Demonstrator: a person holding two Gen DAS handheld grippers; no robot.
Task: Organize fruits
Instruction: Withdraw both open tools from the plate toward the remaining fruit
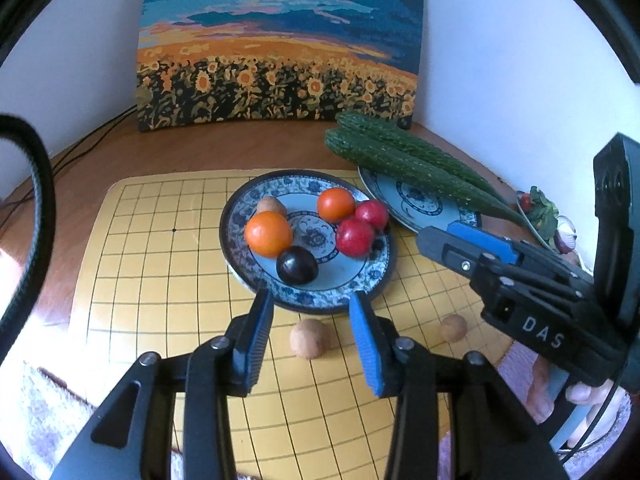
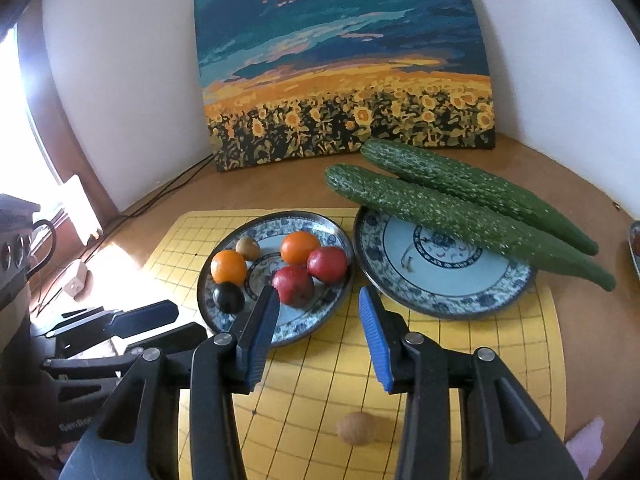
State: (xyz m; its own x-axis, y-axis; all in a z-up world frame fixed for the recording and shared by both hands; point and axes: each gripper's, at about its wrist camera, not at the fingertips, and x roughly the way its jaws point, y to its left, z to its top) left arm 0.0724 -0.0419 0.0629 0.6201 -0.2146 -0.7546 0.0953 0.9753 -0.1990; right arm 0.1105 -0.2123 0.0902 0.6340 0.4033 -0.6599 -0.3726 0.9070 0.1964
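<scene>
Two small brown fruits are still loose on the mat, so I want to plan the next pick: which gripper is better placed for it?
Probably the left gripper: its open, empty jaws frame one brown fruit, near the fruit plate. The right gripper, also open and empty, points mostly at the plates.

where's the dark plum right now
In the left wrist view the dark plum lies on the fruit plate, near edge, just below the orange.

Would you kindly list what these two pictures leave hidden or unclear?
- Left wrist view: the cucumber plate is mostly hidden by two cucumbers and the right tongs.
- Right wrist view: a dish is cut off at the right edge.
- Right wrist view: the window side is glare-washed.
</scene>
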